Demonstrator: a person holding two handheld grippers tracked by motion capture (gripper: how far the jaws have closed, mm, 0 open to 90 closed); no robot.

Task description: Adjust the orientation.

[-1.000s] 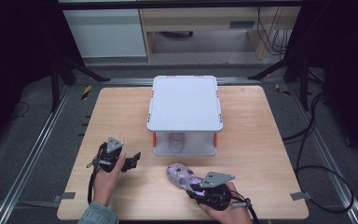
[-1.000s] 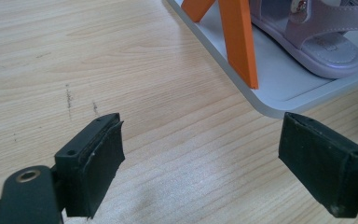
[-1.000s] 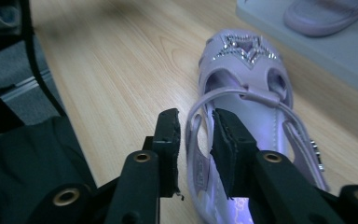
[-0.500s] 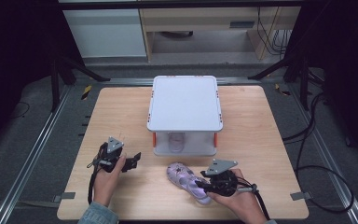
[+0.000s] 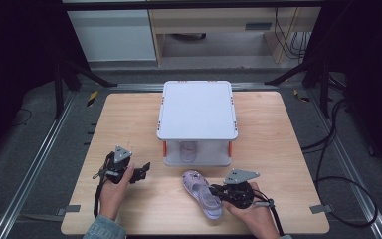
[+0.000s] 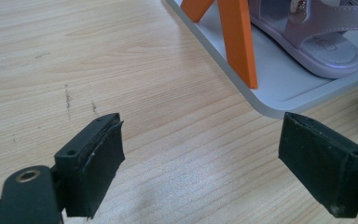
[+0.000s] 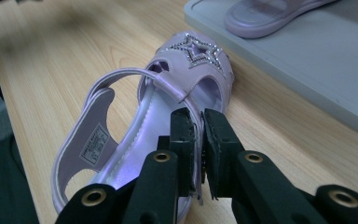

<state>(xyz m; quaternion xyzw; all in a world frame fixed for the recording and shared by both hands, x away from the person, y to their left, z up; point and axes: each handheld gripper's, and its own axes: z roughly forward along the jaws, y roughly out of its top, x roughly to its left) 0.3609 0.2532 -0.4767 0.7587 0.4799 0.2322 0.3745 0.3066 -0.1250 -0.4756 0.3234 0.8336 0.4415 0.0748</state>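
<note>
A lilac sandal with a rhinestone star lies on the wooden table in front of a white two-level rack. My right gripper is shut on the sandal's side edge, the jaws pinching the rim beside the strap. A second lilac sandal rests on the rack's lower shelf between orange posts. My left gripper stands open above bare wood, left of the rack, with nothing between its jaws.
The rack's flat white top covers the middle of the table. The table's front edge runs just behind both hands. A dark floor, metal rails and cables surround the table.
My right gripper has moved forward and right with the sandal's edge in it, and the sandal has turned a little. The left gripper has stayed still.
</note>
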